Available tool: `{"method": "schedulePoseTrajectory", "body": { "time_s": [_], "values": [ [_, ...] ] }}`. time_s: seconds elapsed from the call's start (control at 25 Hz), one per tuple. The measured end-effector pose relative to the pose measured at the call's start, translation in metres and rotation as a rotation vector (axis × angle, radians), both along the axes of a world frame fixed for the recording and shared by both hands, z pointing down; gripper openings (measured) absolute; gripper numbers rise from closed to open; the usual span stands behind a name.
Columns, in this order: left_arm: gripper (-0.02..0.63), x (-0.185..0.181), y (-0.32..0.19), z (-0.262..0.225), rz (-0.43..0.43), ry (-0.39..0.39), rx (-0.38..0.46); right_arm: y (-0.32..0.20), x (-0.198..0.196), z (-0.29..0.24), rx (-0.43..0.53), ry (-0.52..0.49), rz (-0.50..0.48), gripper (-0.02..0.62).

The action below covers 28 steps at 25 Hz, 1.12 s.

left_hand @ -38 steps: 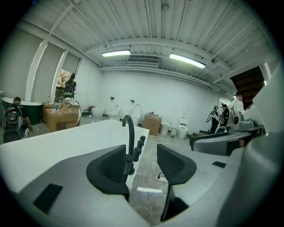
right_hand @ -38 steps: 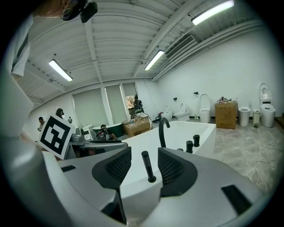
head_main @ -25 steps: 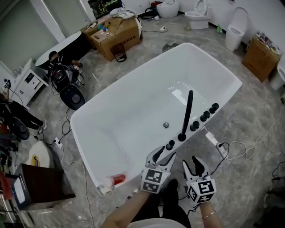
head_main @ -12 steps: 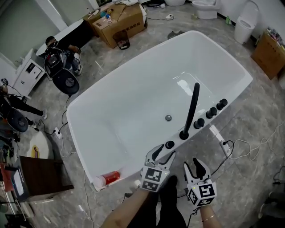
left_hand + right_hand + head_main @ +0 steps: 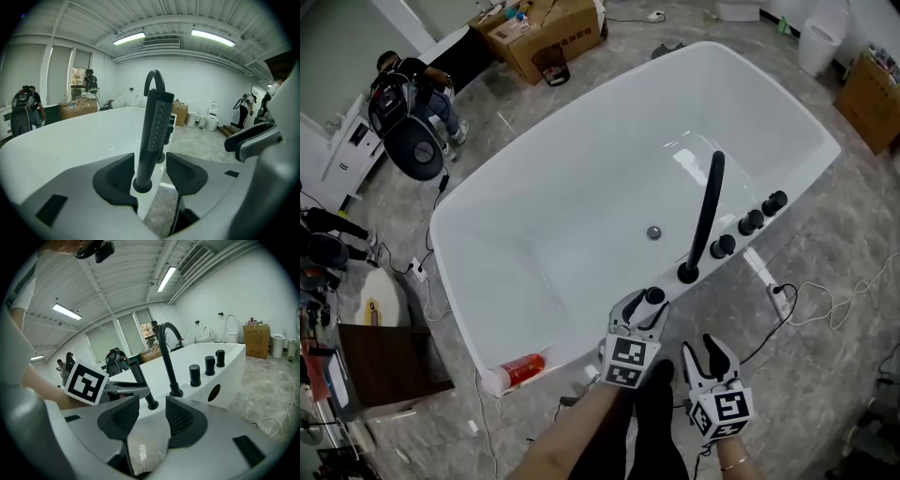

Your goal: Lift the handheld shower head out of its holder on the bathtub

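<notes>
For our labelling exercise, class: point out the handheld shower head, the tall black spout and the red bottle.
handheld shower head (image 5: 158,119): left gripper view, perforated spray face.
tall black spout (image 5: 707,211): head view, middle of its stem.
red bottle (image 5: 523,369): head view, red body.

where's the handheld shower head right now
In the head view the shower head stands lower centre on the bathtub's near rim, between the left gripper's open jaws, beside the tall black spout.

White bathtub (image 5: 581,211), black shower head (image 5: 157,124), red tube (image 5: 523,370)

White left tool (image 5: 643,309), white right tool (image 5: 705,354), black pads (image 5: 117,177), checkered marker cubes (image 5: 628,361)
</notes>
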<state>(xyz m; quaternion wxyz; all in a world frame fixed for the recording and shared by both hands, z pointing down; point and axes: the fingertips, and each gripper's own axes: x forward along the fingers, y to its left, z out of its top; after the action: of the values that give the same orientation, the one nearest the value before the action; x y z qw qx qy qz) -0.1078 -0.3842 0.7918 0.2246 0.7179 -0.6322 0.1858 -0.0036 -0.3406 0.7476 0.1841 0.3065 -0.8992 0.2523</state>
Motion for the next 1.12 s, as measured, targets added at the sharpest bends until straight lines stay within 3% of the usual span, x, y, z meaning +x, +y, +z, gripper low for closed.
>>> {"method": "schedulePoseTrajectory", "body": {
  "time_s": [0.4,0.56,1.12],
  "values": [
    [0.193,0.004,-0.018,0.020,0.016,-0.029,0.001,-0.003,0.011,0.025,-0.023,0.016,-0.002,0.176],
    [0.152,0.006,-0.027,0.021,0.030,-0.045,0.006,-0.006,0.014,0.031,-0.031,0.025,-0.011,0.176],
    [0.147,0.007,-0.016,0.003,0.051,-0.068,0.005,0.006,0.006,0.024,-0.041,0.013,-0.032,0.169]
  ]
}}
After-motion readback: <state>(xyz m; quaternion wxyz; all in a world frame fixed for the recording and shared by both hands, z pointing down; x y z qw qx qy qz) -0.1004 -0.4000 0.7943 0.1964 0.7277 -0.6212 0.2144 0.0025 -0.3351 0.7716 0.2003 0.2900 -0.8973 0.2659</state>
